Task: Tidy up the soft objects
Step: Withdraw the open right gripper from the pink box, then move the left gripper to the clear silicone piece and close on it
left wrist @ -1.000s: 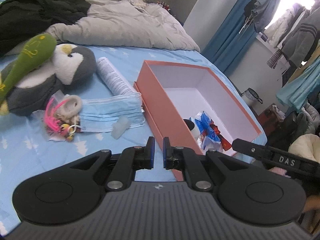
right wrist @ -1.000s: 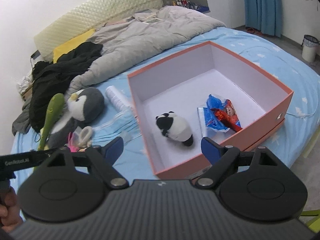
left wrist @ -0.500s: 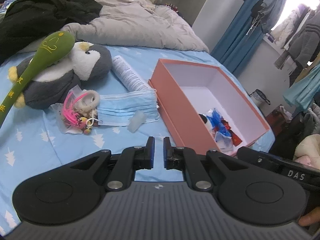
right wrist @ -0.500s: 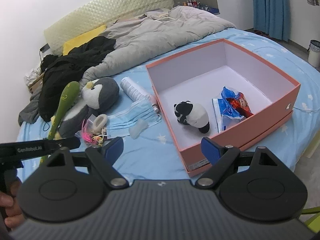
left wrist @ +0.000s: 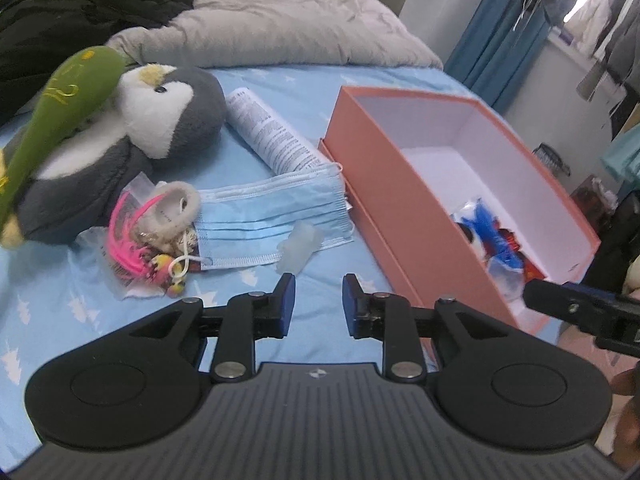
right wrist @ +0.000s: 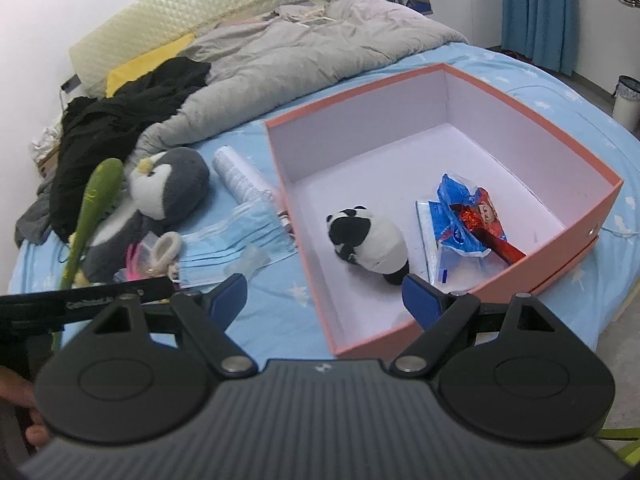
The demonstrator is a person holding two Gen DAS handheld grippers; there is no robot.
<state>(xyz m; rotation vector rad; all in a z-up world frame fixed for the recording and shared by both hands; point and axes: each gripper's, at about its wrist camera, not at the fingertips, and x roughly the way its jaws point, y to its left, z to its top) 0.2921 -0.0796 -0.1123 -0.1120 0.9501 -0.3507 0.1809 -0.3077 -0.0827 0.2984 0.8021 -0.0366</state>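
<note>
An orange box (left wrist: pixel 384 184) (right wrist: pixel 568 152) stands on the blue bed. It holds a panda plush (right wrist: pixel 370 242) and blue snack packets (right wrist: pixel 460 220). Left of the box lie a grey penguin plush (left wrist: pixel 132 140) (right wrist: pixel 168 184), a green plush club (left wrist: pixel 60 108) (right wrist: pixel 94 208), blue face masks (left wrist: pixel 272 212) (right wrist: pixel 236 240), a white tube (left wrist: pixel 268 132), a small clear piece (left wrist: pixel 300 246) and a bag of pink hair ties (left wrist: pixel 148 236). My left gripper (left wrist: pixel 318 304) is open and empty, just short of the clear piece. My right gripper (right wrist: pixel 324 300) is wide open and empty above the box's near corner.
A grey duvet (left wrist: pixel 272 20) and black clothes (left wrist: pixel 80 12) are heaped at the head of the bed. Blue curtains (right wrist: pixel 536 12) and hanging clothes (left wrist: pixel 592 32) are on the far side. A bin (right wrist: pixel 626 100) stands on the floor.
My left gripper has opened from shut and moved closer to the masks and clear piece. My right gripper stayed wide open and moved a little toward the box.
</note>
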